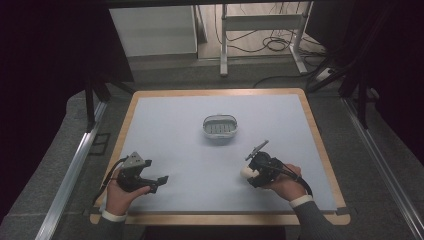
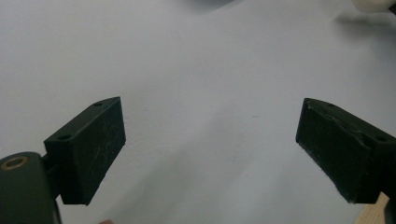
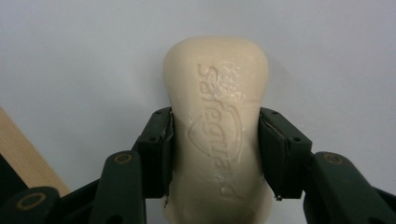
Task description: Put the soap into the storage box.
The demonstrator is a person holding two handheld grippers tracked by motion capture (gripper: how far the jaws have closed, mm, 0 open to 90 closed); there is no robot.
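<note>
Cream soap bar (image 1: 246,171) sits clamped in my right hand-held gripper (image 1: 252,172), low on the right side of the counter (image 1: 200,150), seen from the high view. A pale mat covers the counter inside a wooden rim. Left hand-held gripper (image 1: 159,181) rests near the front left edge, well apart from the soap. A small grey basket (image 1: 219,127) stands near the middle of the mat, beyond both hands.

Left gripper view: left hand-held gripper (image 2: 210,154) spread wide, nothing between the pads, bare mat beneath.

Right gripper view: right hand-held gripper (image 3: 215,154) has both pads pressed on the long sides of the soap bar (image 3: 215,116). Embossed lettering faces the camera. The rounded far end of the bar juts past the pads over the mat; wooden rim shows at lower left.
</note>
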